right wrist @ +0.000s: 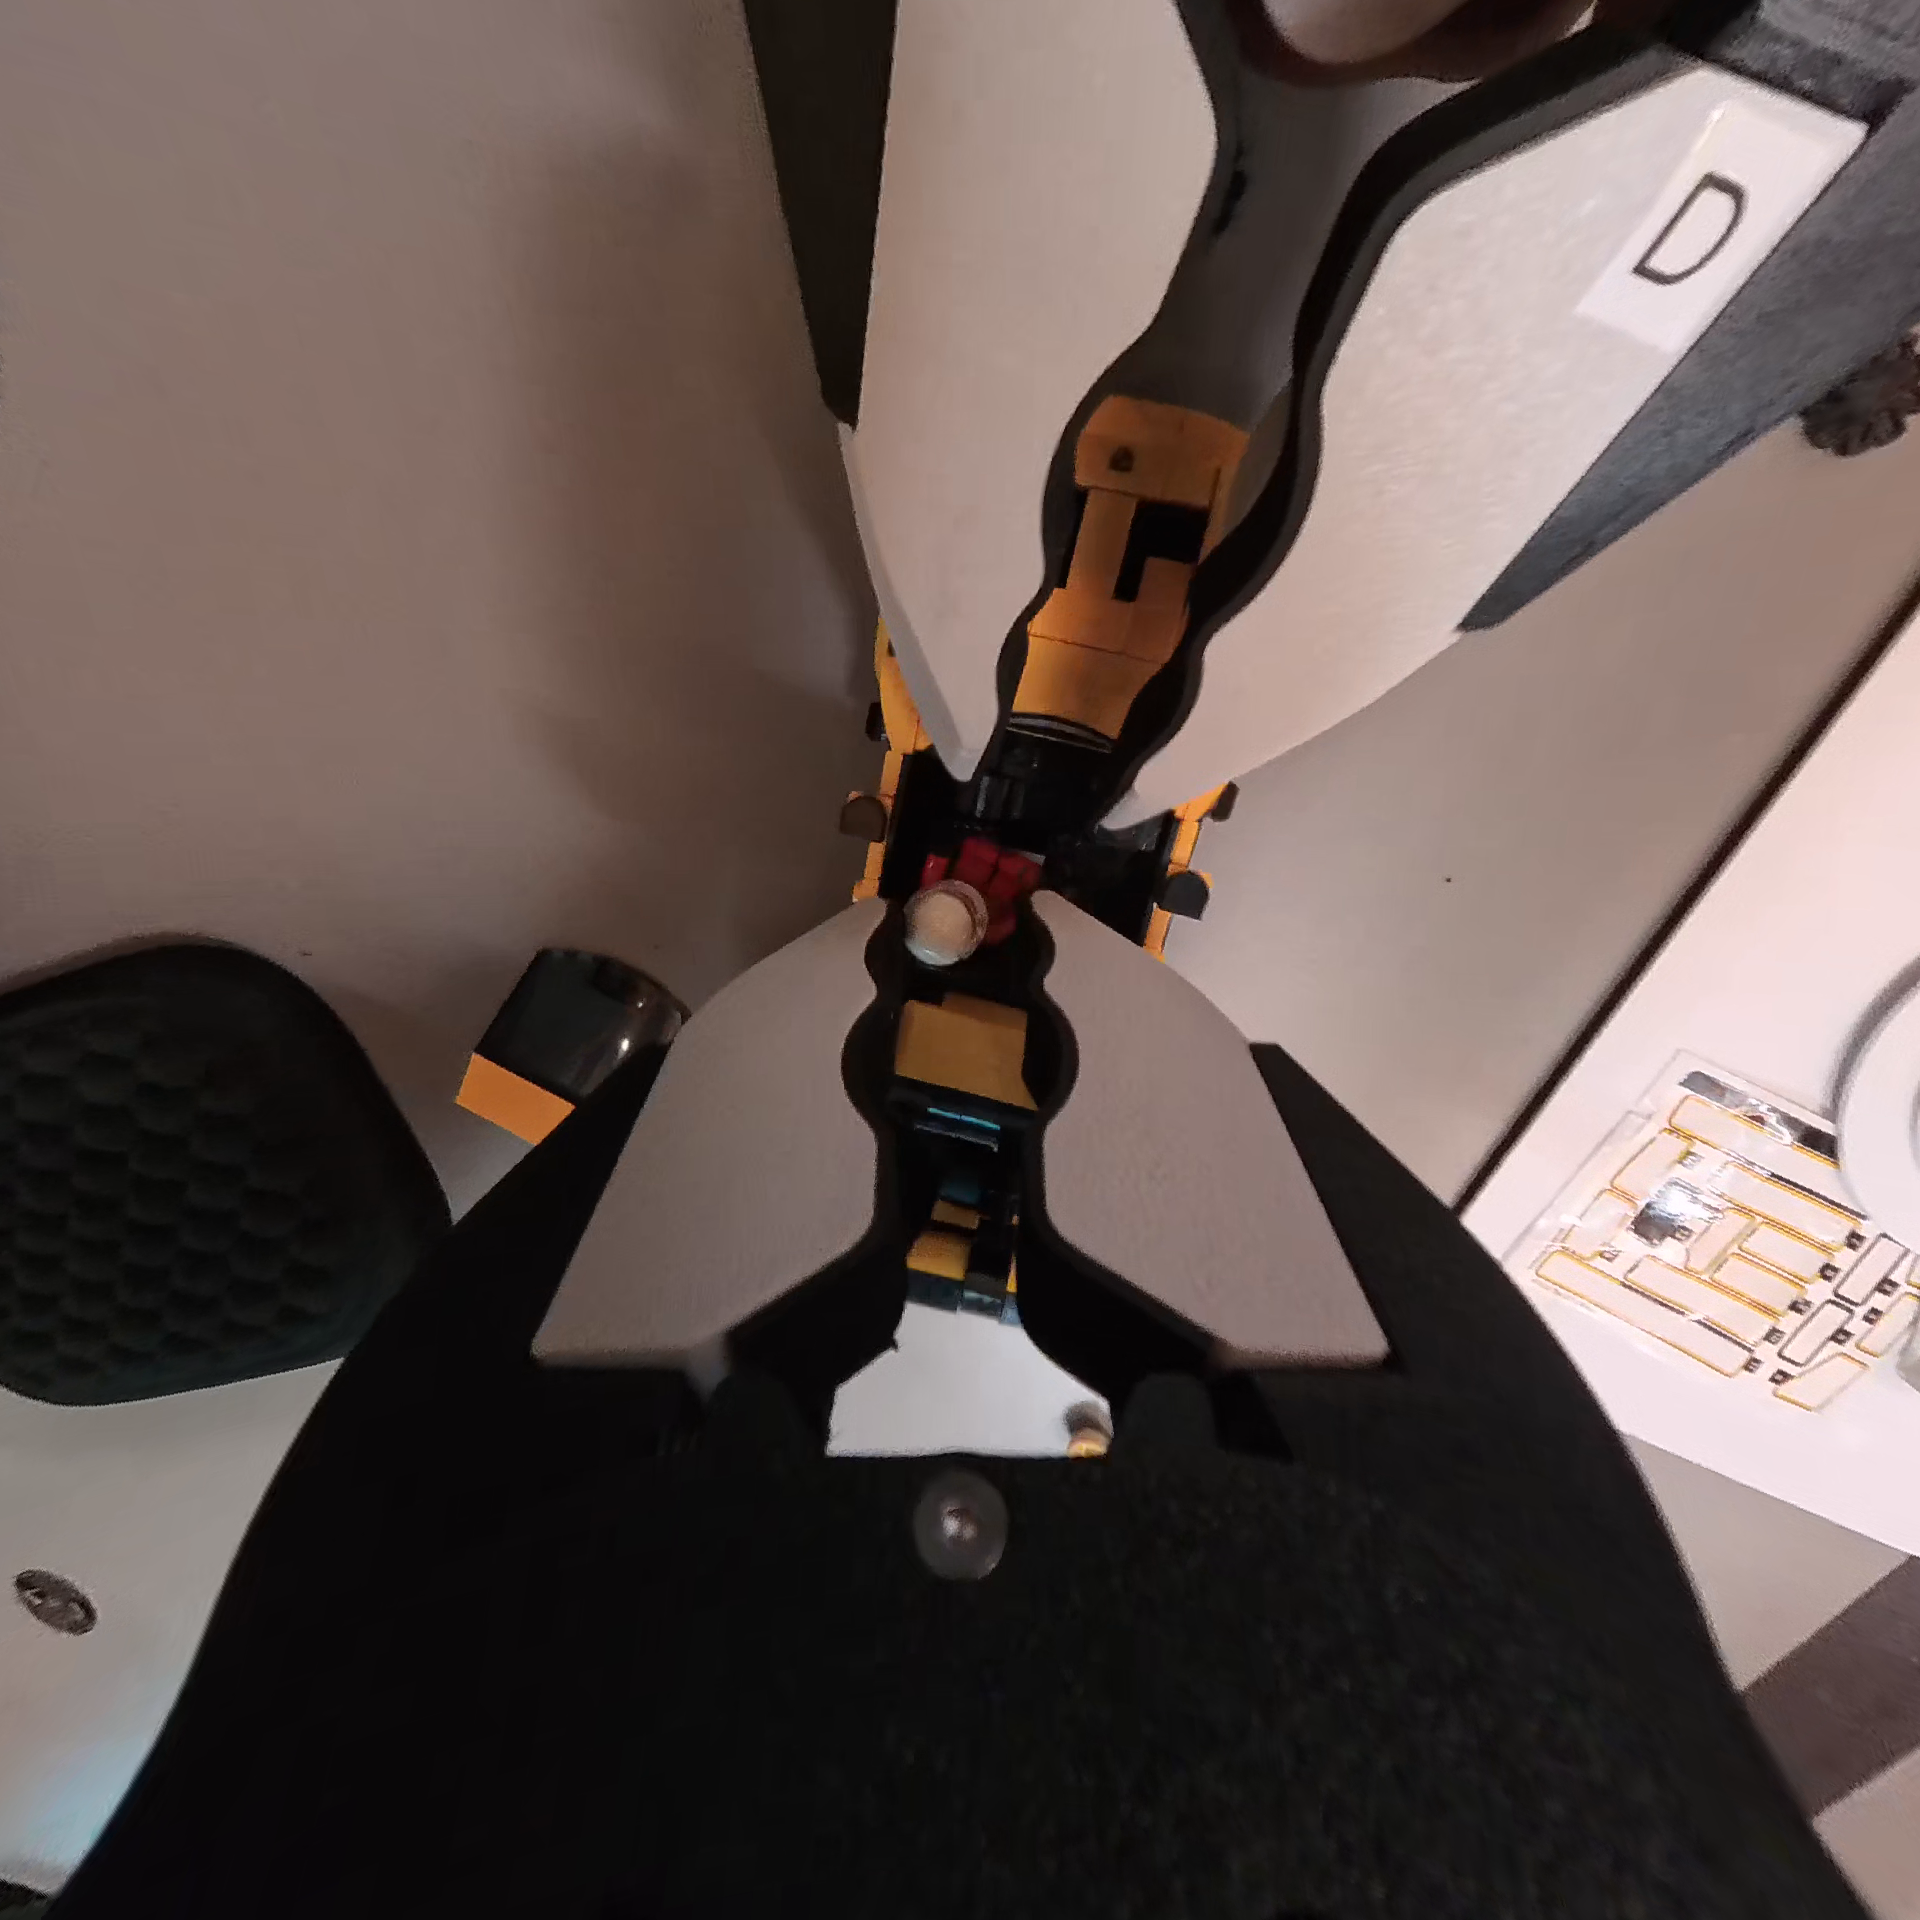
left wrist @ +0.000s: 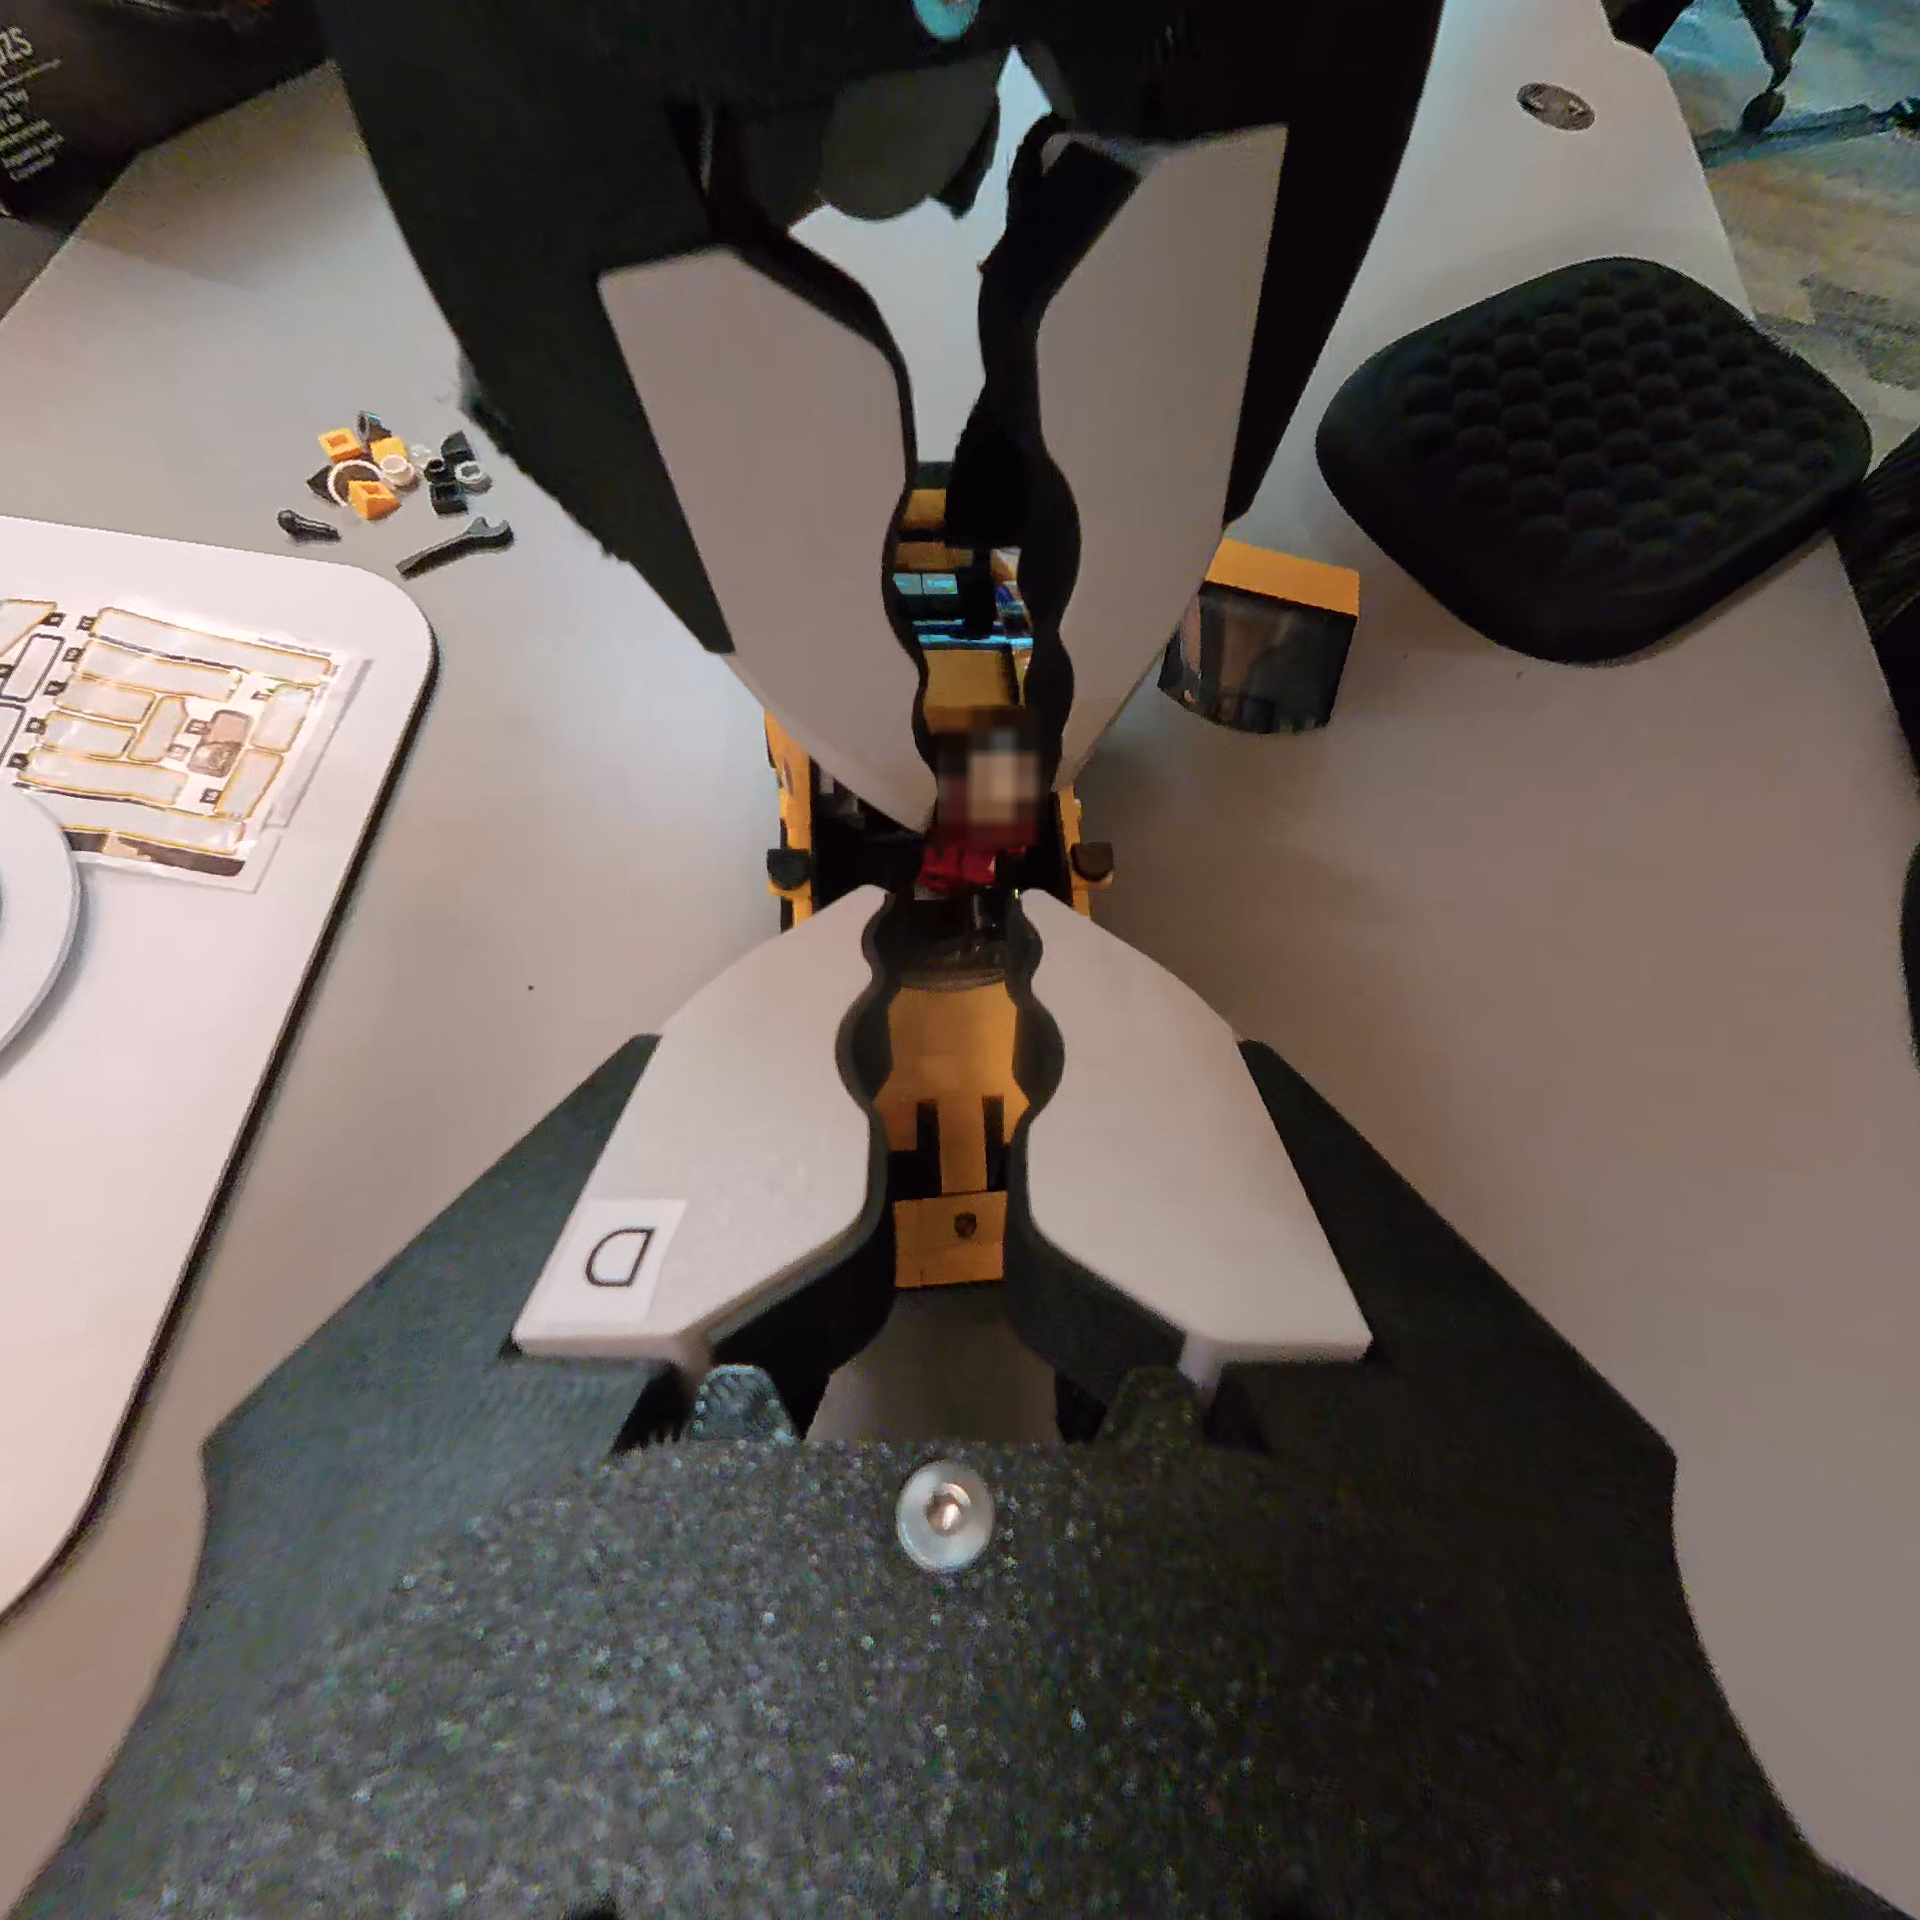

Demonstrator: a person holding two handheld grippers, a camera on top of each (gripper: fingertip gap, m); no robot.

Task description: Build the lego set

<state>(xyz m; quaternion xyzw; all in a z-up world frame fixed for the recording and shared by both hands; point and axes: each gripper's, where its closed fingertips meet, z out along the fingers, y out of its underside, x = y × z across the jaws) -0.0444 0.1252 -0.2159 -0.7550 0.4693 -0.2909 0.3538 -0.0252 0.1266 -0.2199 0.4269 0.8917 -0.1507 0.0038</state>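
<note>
While both claws are clenching the yellow car (left wrist: pixel 940 1091) end to end, I am watching its long axis running between left claw (left wrist: pixel 951 914) and right claw (right wrist: pixel 961 925).

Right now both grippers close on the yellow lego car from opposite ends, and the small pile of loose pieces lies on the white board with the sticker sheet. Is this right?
Not quite. The pile of loose pieces lies on the bare grey table, beyond the white board, as the left wrist view shows. The rest holds: the left gripper and right gripper close on the yellow lego car from opposite ends.
</note>
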